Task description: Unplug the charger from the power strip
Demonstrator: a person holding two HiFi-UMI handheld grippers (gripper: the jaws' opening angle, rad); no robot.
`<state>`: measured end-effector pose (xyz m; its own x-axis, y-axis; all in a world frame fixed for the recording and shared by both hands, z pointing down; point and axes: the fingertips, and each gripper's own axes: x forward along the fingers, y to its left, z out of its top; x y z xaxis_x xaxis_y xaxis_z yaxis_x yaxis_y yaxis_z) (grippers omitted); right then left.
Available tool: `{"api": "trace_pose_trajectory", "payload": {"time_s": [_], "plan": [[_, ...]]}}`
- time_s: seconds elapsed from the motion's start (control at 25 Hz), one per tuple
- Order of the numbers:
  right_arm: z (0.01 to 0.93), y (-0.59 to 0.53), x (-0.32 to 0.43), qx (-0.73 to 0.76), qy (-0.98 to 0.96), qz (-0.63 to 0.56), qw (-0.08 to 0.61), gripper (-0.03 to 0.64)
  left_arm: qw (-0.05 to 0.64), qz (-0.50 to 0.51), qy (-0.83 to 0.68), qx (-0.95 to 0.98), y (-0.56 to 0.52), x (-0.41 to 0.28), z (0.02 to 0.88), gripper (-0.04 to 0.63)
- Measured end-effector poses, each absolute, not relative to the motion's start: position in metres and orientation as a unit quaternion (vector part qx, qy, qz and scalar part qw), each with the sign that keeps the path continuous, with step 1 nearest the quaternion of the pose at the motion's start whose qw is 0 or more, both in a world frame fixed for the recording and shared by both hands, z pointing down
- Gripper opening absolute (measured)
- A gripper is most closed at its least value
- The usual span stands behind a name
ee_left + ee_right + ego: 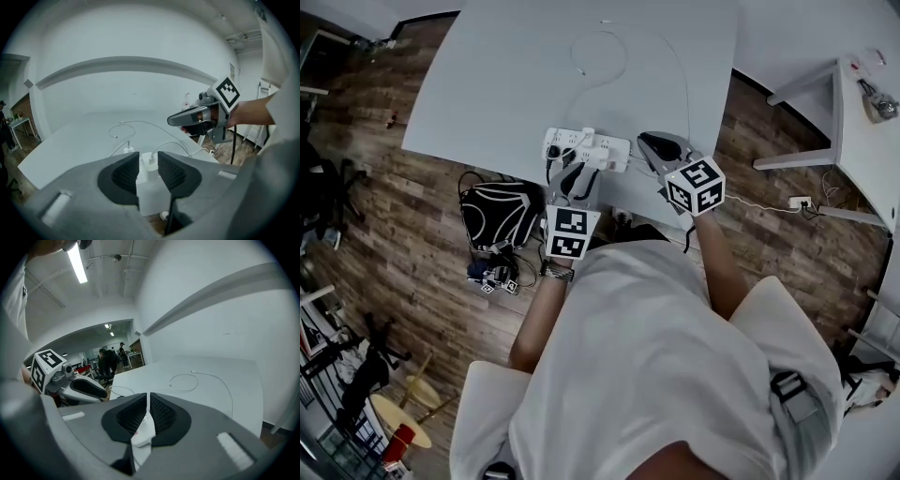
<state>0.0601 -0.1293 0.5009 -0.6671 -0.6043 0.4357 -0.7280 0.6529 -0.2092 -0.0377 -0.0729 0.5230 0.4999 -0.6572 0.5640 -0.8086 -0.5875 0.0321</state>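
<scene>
Charger (150, 163) stands plugged in power strip (614, 150), facing left claw (148, 157).

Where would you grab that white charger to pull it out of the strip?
Pinch the charger across its two flat sides, coming from the near edge of the table as the left hand-held gripper does. It stands upright off the power strip, and its cable leaves the top.

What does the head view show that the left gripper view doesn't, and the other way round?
Only the head view: the wooden floor, a black bag lying on it, and the person's white shirt. Only the left gripper view: the ribbed pads of the left tongs, standing apart with the white charger between them. Both: the white table, the loose cable, the power strip and the right tongs.
</scene>
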Motion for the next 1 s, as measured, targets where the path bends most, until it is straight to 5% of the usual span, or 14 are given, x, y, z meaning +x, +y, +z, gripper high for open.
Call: {"api": "trace_pose_trajectory", "payload": {"time_s": [1.0], "plan": [[0.615, -0.14, 0.037, 0.267, -0.892, 0.228, 0.284, 0.003, 0.222, 0.27, -0.47, 0.81, -0.082, -0.013, 0.595, 0.176]]}}
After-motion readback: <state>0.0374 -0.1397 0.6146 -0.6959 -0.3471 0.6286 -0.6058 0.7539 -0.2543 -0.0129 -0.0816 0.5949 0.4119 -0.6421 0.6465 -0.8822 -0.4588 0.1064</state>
